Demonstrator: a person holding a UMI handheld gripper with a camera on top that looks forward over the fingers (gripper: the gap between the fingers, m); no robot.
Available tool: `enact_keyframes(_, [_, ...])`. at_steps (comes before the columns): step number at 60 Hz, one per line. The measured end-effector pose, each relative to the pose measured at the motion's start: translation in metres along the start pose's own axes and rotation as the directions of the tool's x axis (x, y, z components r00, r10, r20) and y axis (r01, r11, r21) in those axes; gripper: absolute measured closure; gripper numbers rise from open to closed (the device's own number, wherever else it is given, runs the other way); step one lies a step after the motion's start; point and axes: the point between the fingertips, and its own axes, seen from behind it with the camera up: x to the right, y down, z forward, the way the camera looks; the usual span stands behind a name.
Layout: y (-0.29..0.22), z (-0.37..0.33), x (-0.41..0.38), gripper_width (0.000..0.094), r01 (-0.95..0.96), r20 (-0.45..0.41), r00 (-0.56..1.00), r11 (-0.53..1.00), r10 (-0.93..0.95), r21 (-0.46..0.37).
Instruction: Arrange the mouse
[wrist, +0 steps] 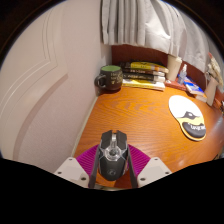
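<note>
Green mug [108, 77] at the desk's [140, 115] far left, books [146, 74] beside it, round mouse pad [188, 115] to the right. Black mouse [112, 152] sits between the gripper's [112, 166] fingers, both purple pads [87, 158] pressing its flanks.

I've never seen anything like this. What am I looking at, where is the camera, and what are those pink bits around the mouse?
The camera rides on a hand-held gripper that a person carries, looking forward along its two fingers. The pink bits are pads on those fingers. A black computer mouse sits between them on a wooden desk; whether they actually squeeze it isn't clear. Beyond lie a round mouse pad, a dark green mug and a stack of books by the curtain.
</note>
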Motion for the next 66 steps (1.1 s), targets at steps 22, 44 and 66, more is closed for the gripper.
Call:
enact_keyframes(22, [-0.005,0.000,-0.003,0.0580,0.034,0.026,0.999,0.997,-0.032,-0.074])
enact_keyframes(44, [-0.207,-0.098,0.098,0.0578,0.054,-0.020,0.998,0.975,-0.051,0.214])
enact_keyframes(66, [-0.234,-0.055,0.319,0.0573,-0.015,-0.171,0.984,0.978,0.052,0.207])
